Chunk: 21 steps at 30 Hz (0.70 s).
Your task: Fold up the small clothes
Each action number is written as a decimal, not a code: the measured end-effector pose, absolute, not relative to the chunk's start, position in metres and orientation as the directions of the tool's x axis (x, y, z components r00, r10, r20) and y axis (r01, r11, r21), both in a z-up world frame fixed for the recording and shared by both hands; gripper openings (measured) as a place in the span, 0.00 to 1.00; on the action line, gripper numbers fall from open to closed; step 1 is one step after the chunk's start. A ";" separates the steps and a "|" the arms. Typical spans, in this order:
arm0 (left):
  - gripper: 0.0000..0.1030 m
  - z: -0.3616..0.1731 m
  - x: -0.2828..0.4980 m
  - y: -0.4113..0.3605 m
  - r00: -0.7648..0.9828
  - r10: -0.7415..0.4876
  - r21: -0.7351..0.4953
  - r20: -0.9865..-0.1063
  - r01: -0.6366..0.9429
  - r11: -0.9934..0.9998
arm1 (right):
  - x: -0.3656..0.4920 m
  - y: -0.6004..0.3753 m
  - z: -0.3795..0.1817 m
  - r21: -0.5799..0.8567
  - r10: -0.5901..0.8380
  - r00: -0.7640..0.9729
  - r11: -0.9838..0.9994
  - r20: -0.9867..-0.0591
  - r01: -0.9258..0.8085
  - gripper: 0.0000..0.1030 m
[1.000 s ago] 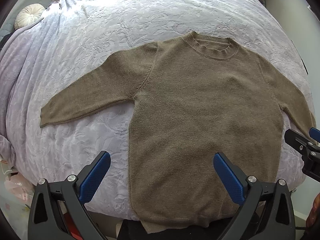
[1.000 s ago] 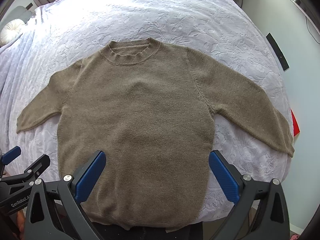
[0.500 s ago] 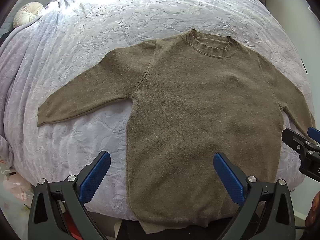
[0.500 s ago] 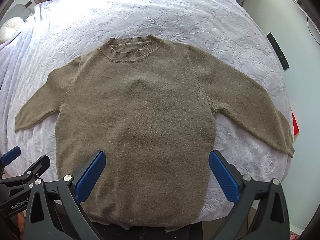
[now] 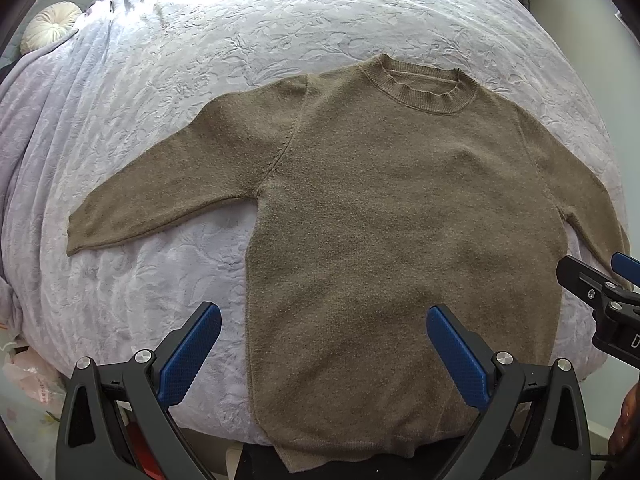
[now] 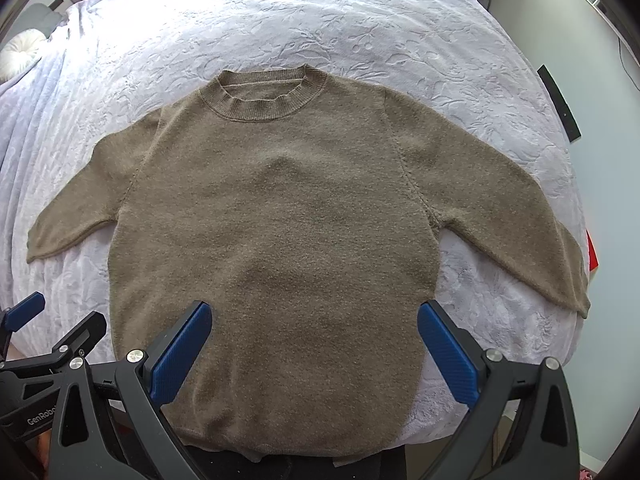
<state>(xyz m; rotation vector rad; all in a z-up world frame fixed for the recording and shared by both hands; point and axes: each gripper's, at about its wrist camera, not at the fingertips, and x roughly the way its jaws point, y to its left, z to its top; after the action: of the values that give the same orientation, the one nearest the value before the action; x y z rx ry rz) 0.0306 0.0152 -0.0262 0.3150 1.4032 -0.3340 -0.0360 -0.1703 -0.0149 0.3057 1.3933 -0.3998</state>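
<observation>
An olive-brown knit sweater [image 5: 392, 216] [image 6: 280, 232] lies flat and face up on the bed, collar [image 5: 424, 88] away from me, both sleeves spread out to the sides. Its hem hangs over the near edge of the bed. My left gripper [image 5: 324, 344] hovers open above the lower left part of the sweater, nothing between its blue pads. My right gripper [image 6: 314, 340] hovers open above the lower middle of the sweater, also holding nothing. Each gripper shows at the edge of the other's view.
The bed carries a pale lilac embossed cover [image 5: 200, 60]. A round white cushion [image 5: 50, 26] sits at the far left corner. A black strip [image 6: 558, 100] is on the wall to the right, and a red item [image 6: 591, 252] lies beside the bed.
Both grippers have drifted slightly, so the sweater sits a little lower and larger in the views. The sweater itself has not moved, and both grippers stay open.
</observation>
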 end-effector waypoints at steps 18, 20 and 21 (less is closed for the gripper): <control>1.00 -0.043 0.052 0.030 0.120 -0.099 -0.049 -0.988 0.366 0.929 | -0.018 -0.158 -0.031 -0.027 -0.081 0.108 0.902 -0.991 0.432 0.99; 1.00 -0.045 0.057 0.036 0.125 -0.113 -0.063 -0.986 0.350 0.935 | -0.014 -0.153 -0.032 -0.024 -0.078 0.110 0.906 -0.991 0.422 0.99; 1.00 -0.046 0.060 0.040 0.126 -0.118 -0.069 -0.985 0.341 0.938 | -0.011 -0.150 -0.033 -0.023 -0.076 0.110 0.909 -0.991 0.417 0.99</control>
<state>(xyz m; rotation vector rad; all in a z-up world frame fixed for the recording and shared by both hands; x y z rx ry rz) 0.0601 0.0397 -0.0464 0.1894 1.4078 -0.3368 -0.0110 -0.1503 -0.0325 0.2902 1.4196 -0.3697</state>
